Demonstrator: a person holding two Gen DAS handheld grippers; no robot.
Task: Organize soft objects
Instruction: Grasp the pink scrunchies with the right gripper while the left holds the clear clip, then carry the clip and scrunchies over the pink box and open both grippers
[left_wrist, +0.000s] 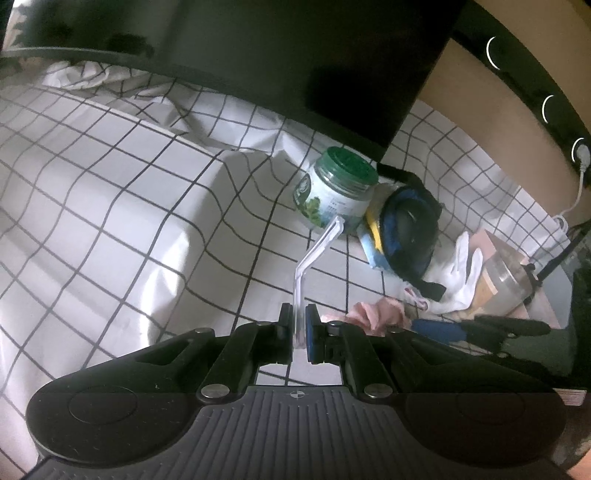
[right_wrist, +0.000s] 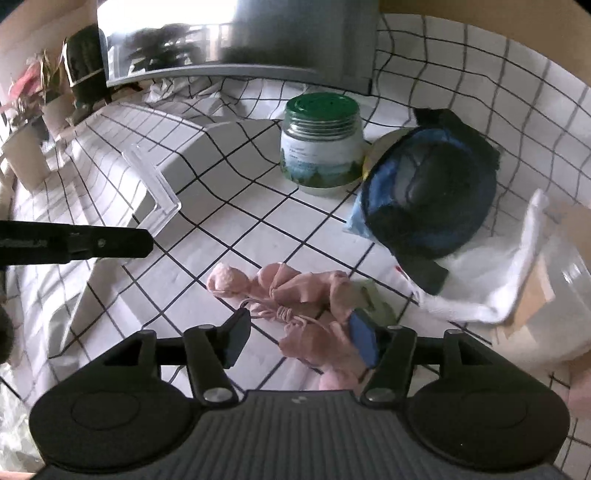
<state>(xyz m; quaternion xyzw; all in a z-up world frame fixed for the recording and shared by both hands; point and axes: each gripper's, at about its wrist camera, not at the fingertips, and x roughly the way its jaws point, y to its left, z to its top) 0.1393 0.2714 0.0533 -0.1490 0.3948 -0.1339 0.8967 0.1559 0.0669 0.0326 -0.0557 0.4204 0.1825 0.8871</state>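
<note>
The right claw (right_wrist: 301, 341) fills the bottom of its own view, its jaws standing well apart and gripping nothing. A crumpled pink cloth pouch with a knotted drawstring (right_wrist: 295, 306) lies on the desk between and just ahead of the two fingers; the blue-padded right finger (right_wrist: 364, 341) sits right against the cloth's edge, though real contact cannot be judged. The black left finger (right_wrist: 232, 341) stands clear of it.

The left claw (left_wrist: 300, 330) is closed tight on the lower edge of a clear plastic box lid (left_wrist: 314, 254), holding it tilted up off the surface. In the right wrist view the same lid shows at the left, above the black finger of the left claw.

Beyond the pouch, the white cloth with a black grid (right_wrist: 258, 206) covers the desk. On it stands a round glass jar with a green screw lid and a green-and-white label (right_wrist: 321, 144). Just right of the jar lies a blue and black padded guard with a black strap (right_wrist: 428, 195), resting partly on a white fabric glove (right_wrist: 491, 280). The glove drapes toward a clear plastic container (right_wrist: 569, 291) at the right edge. A dark monitor-like panel (left_wrist: 295, 55) rises behind the jar, and potted plants (right_wrist: 33, 110) stand far left.
</note>
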